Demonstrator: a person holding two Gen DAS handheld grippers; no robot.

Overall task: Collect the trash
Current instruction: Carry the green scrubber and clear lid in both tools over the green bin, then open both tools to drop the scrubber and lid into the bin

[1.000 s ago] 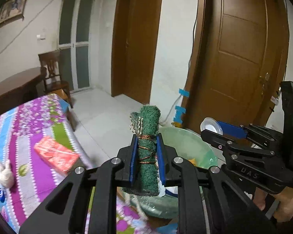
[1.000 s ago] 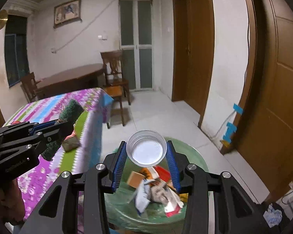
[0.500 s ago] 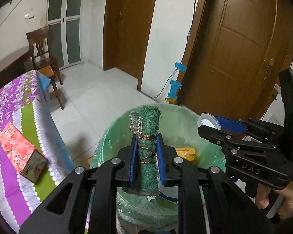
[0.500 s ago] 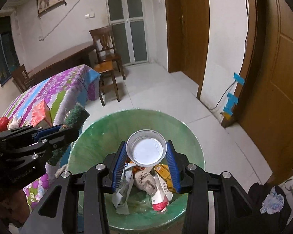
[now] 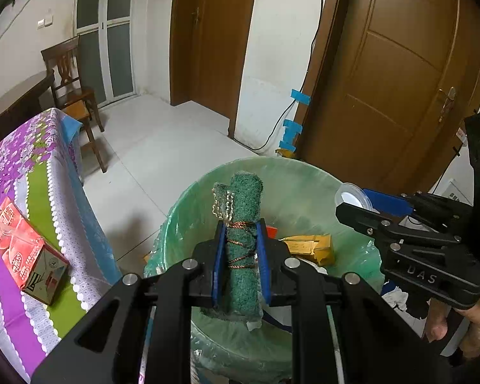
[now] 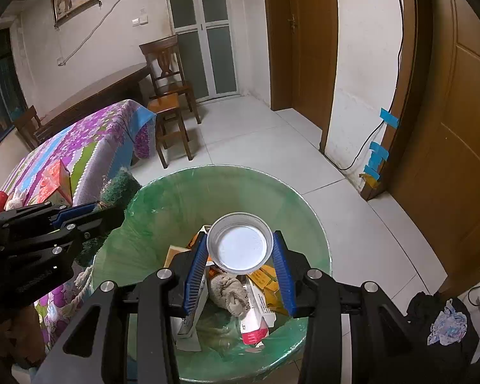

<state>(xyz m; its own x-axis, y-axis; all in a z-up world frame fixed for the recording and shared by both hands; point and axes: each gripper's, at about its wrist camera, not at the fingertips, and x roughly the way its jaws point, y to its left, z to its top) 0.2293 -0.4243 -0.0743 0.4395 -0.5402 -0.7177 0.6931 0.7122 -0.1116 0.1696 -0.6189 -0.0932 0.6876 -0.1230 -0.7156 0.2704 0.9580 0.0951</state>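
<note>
Left claw [image 5: 241, 257] is clamped on a green scouring roll [image 5: 242, 249], right claw [image 6: 240, 267] on a plastic lid [image 6: 240, 244], both held above the green-lined bin [image 6: 176, 204].

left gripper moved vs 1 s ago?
Yes. The left gripper, shut on the green scrubber roll, went from beside the table to above the bin.

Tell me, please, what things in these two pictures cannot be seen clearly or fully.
- Bin bottom: right wrist view, covered by trash.
- Green roll lower end: left wrist view, hidden behind the left gripper.
- Red box print: too small to read.
- Plastic cup outside: only its inside faces the right gripper camera.
</note>
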